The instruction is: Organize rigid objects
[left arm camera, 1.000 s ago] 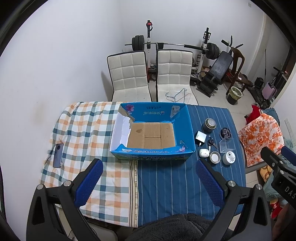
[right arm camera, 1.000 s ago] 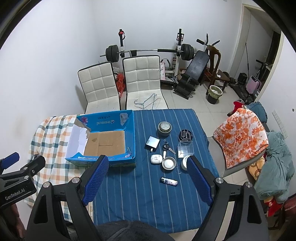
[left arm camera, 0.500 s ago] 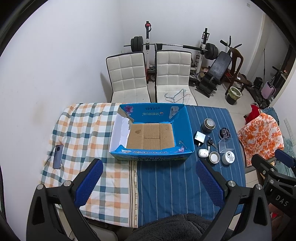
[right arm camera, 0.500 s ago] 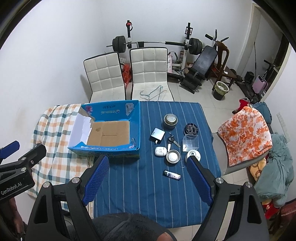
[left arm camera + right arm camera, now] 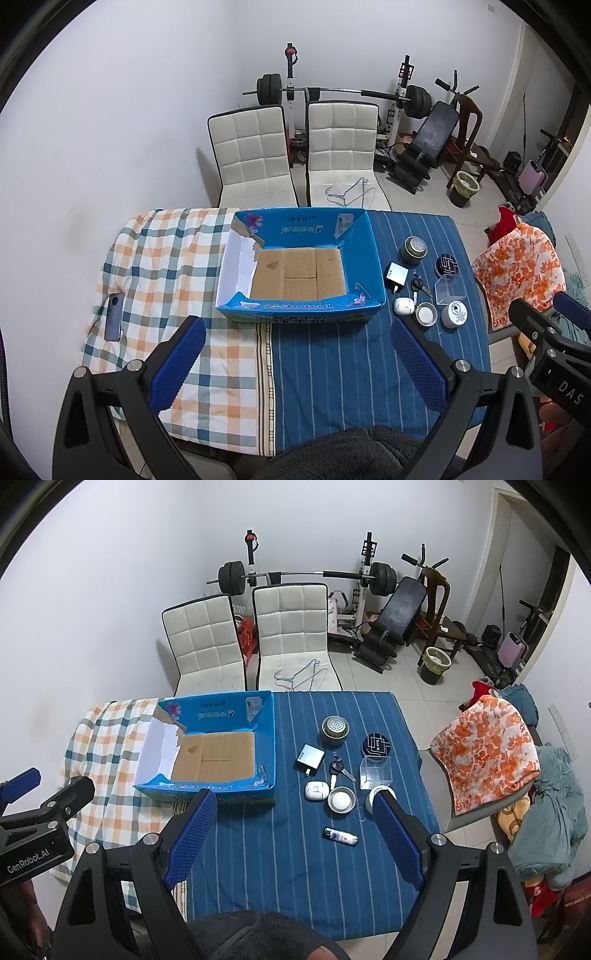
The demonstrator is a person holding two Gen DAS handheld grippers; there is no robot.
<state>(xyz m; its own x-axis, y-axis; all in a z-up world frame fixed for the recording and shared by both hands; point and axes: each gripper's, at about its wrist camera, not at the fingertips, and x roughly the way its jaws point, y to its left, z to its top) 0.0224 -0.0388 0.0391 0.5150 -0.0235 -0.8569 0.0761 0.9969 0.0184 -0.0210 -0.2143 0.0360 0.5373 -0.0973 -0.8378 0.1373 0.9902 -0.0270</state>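
An empty blue cardboard box (image 5: 362,258) (image 5: 266,734) sits mid-table. To its right on the blue striped cloth lie small rigid objects: a metal tin (image 5: 334,729), a black round tin (image 5: 376,745), a silver charger (image 5: 309,758), keys (image 5: 338,768), a clear cube (image 5: 375,771), a white earbud case (image 5: 316,790), a round metal lid (image 5: 341,799), a white tape roll (image 5: 454,314) and a lighter (image 5: 340,836). My left gripper (image 5: 295,354) is open and empty, high above the table's near edge. My right gripper (image 5: 295,823) is open and empty, high above the cloth.
A phone (image 5: 113,316) lies on the checked cloth at the left. Two white chairs (image 5: 295,155) stand behind the table, with gym equipment (image 5: 406,110) beyond. An orange-patterned chair (image 5: 487,749) stands at the right.
Both grippers have drifted slightly, so the table sits a little differently in view. Both stay open; nothing on the table has moved.
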